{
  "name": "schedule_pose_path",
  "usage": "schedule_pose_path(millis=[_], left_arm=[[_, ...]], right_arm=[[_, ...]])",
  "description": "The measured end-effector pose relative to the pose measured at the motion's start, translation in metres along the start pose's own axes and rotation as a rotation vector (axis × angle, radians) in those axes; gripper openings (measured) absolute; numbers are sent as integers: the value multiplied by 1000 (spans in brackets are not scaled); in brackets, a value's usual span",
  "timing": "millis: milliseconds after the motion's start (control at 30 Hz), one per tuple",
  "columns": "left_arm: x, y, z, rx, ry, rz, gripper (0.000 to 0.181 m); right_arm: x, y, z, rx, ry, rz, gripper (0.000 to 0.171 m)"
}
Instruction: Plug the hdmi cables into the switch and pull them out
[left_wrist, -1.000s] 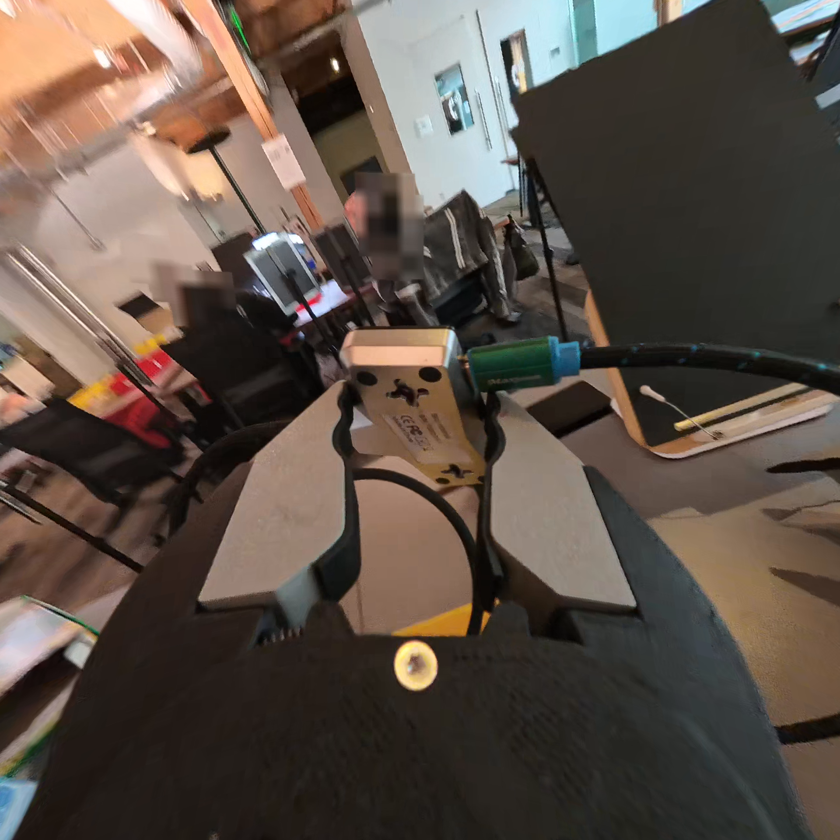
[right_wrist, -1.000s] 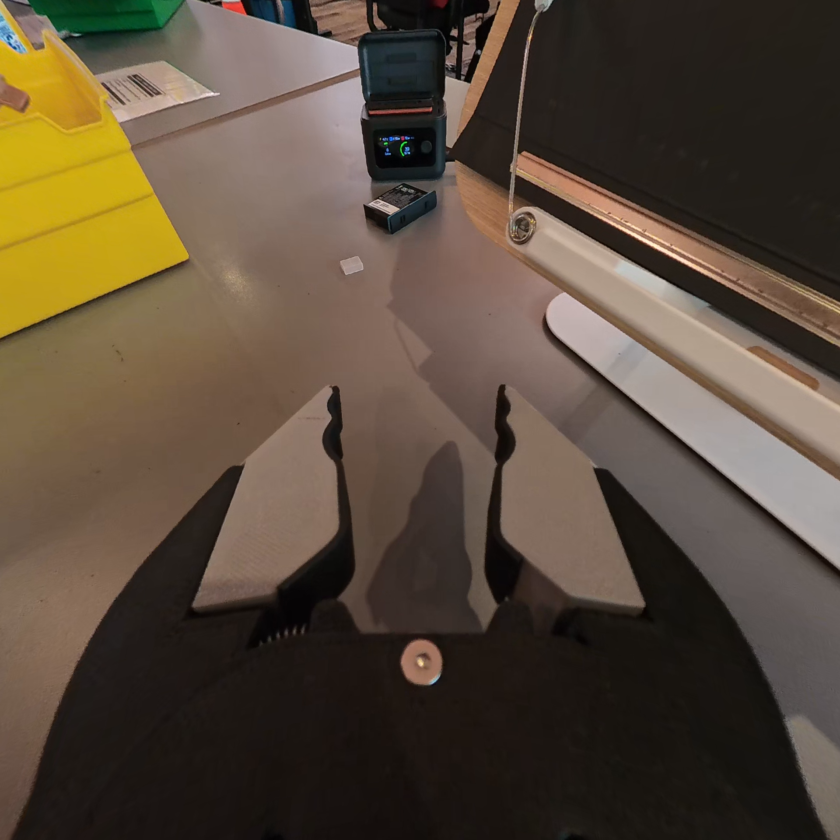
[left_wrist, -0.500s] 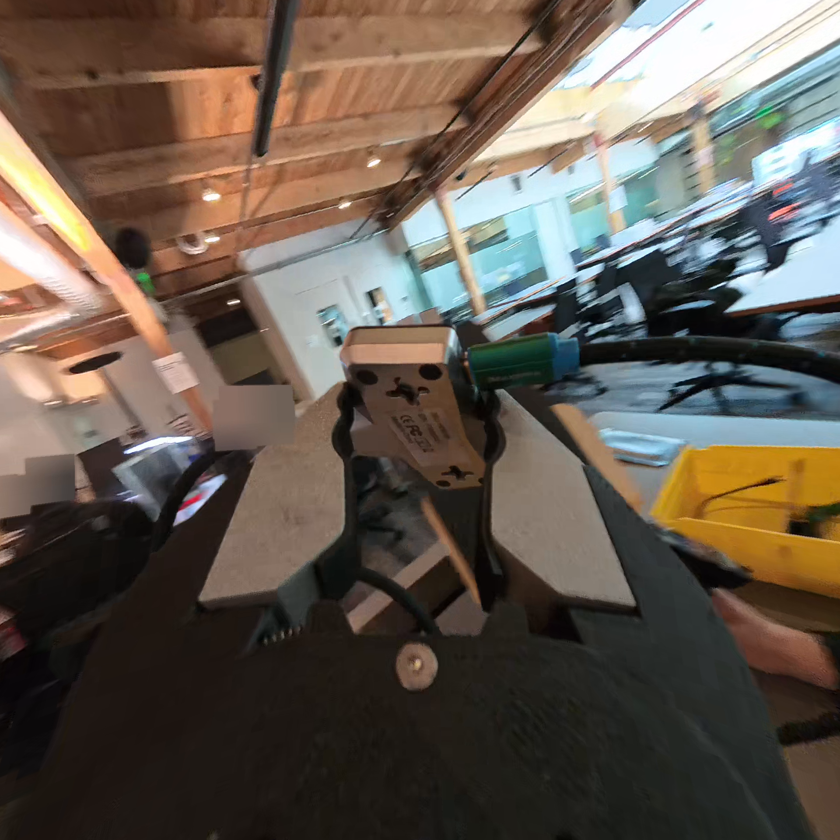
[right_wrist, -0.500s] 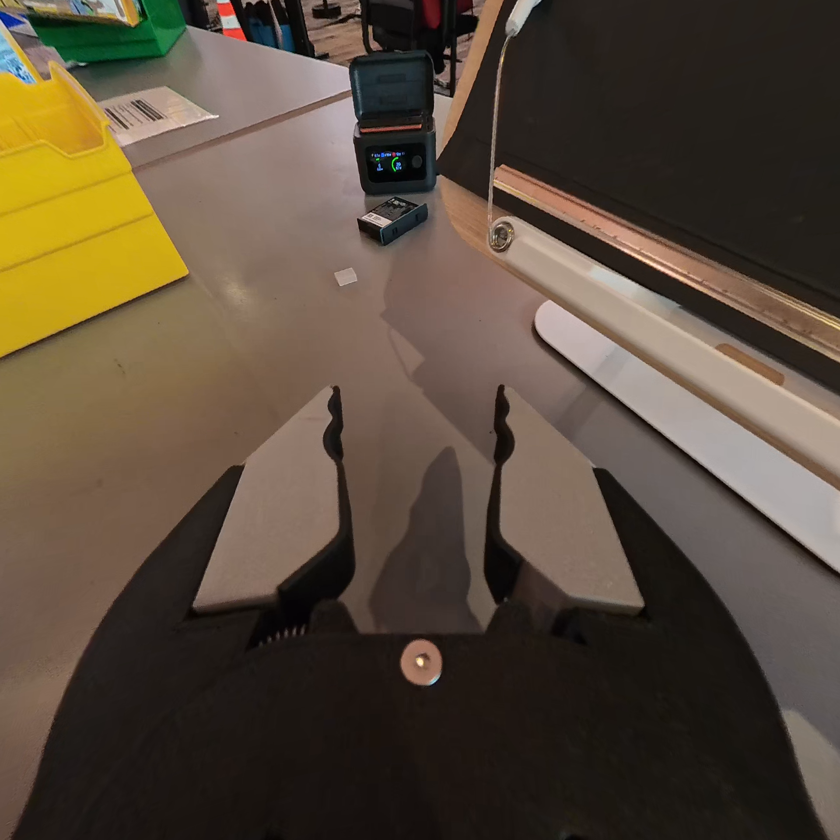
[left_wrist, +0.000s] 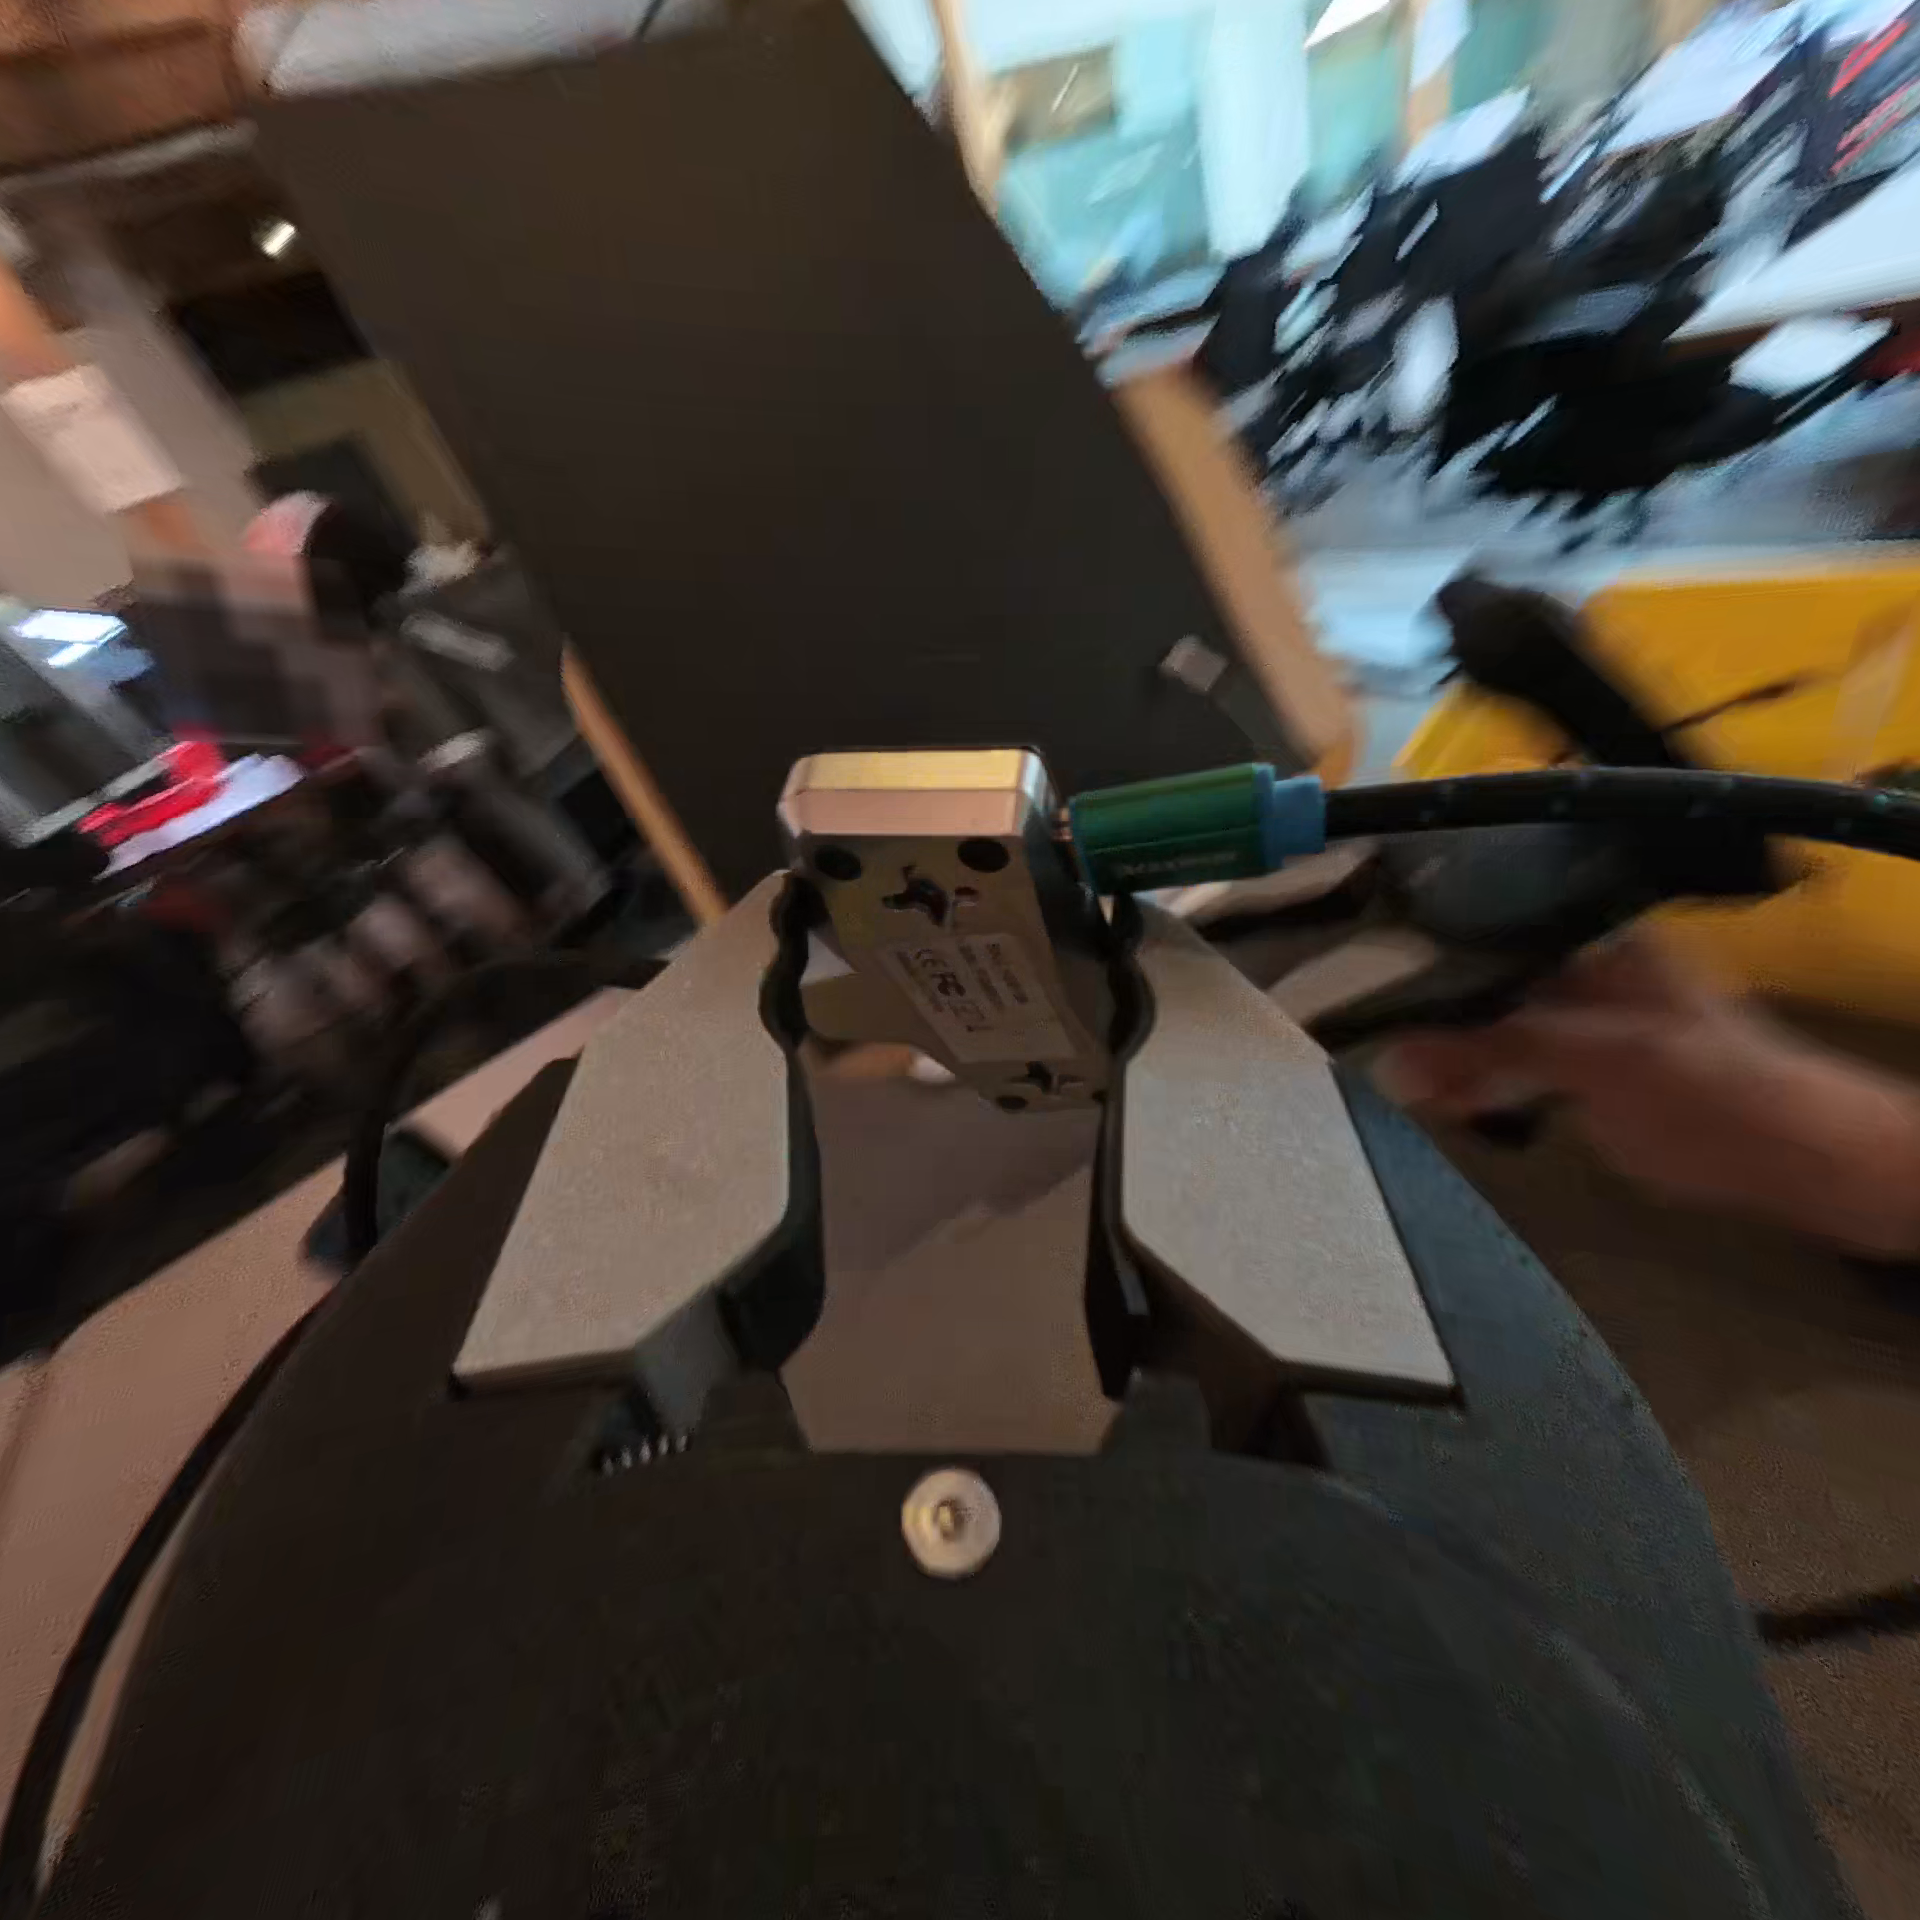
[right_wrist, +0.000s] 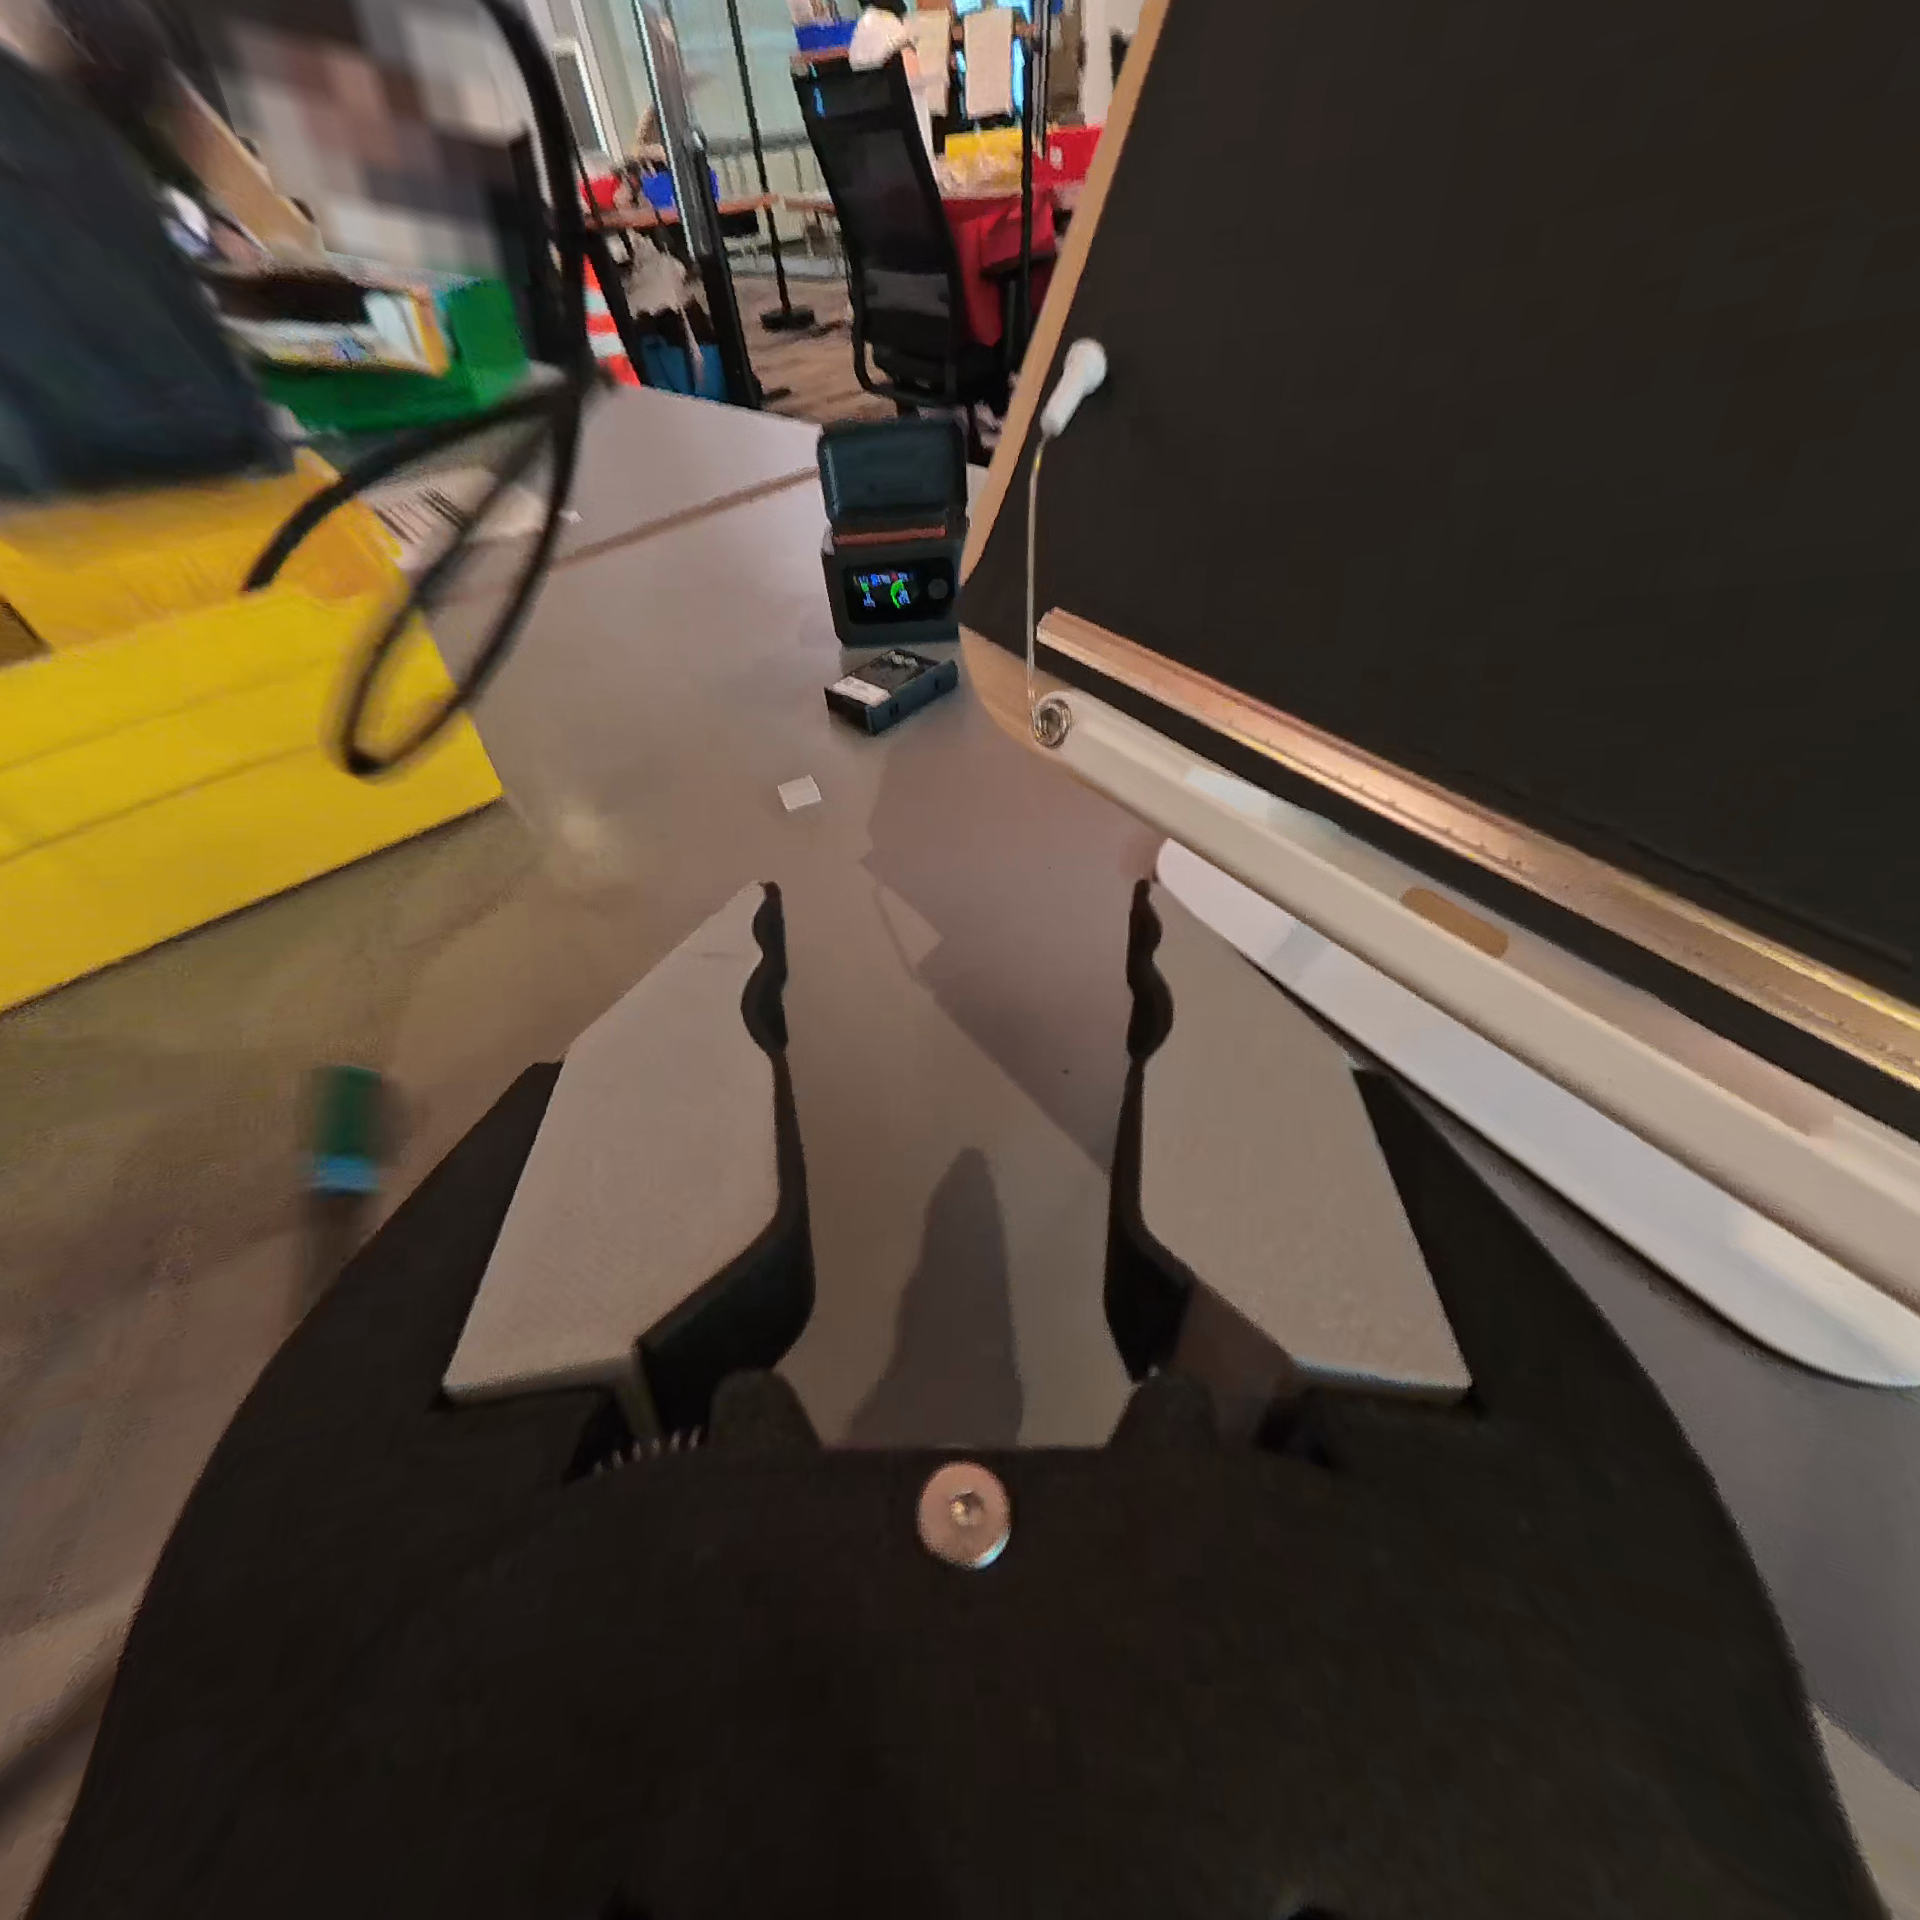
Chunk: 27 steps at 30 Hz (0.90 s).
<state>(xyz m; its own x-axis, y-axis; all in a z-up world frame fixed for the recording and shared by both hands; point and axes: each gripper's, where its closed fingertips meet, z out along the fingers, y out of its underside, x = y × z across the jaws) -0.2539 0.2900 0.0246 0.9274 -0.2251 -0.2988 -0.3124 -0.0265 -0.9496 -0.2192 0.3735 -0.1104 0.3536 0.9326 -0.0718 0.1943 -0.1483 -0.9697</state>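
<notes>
My left gripper (left_wrist: 951, 914) is shut on the metal hdmi switch (left_wrist: 935, 894) and holds it in the air, its underside toward the camera. A green and blue hdmi plug (left_wrist: 1190, 831) sits in the switch's right side, its black braided cable (left_wrist: 1621, 810) running off to the right. My right gripper (right_wrist: 954, 914) is open and empty, low over the grey table (right_wrist: 644, 665). A second green and blue plug (right_wrist: 343, 1127), blurred, hangs at the left of the right wrist view, with a black cable loop (right_wrist: 457, 582) above it.
A large black board (right_wrist: 1507, 343) on a white base leans at the right. A yellow bin (right_wrist: 197, 717) stands at the left. A small dark case with a lit screen (right_wrist: 894, 561) and a black battery (right_wrist: 888, 691) lie ahead. A person's hand (left_wrist: 1683, 1101) shows blurred.
The left gripper swung down with the switch, from facing the ceiling to facing the board and table. The right gripper tilted up; a cable loop and a second plug came into its view.
</notes>
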Motion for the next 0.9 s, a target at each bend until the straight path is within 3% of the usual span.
schedule_pose_path(millis=[100,200,267,367,433,533,667,767,900], left_arm=[[2,67,29,-154,-108,67,57],[10,95,45,-172,-138,89,56],[14,103,51,-164,-158,151,56],[24,110,59,-177,-148,261,57],[26,121,62,-216,-144,306,57],[35,130,63,-235,-94,366,57],[61,128,60,-218,12,399,57],[68,130,58,-222,24,492,57],[76,131,53,-216,15,711,58]], right_arm=[[-1,-13,-8,71,-56,59,65],[0,-23,-16,125,-107,121,61],[2,-30,-21,151,-130,159,56],[-10,-40,-29,181,-241,186,69],[-25,-46,-34,210,-346,189,68],[-44,-38,-29,141,-448,207,68],[-68,-11,-18,-27,-514,150,45],[-68,6,-11,-113,-459,110,31],[-69,16,-9,-156,-491,188,36]])
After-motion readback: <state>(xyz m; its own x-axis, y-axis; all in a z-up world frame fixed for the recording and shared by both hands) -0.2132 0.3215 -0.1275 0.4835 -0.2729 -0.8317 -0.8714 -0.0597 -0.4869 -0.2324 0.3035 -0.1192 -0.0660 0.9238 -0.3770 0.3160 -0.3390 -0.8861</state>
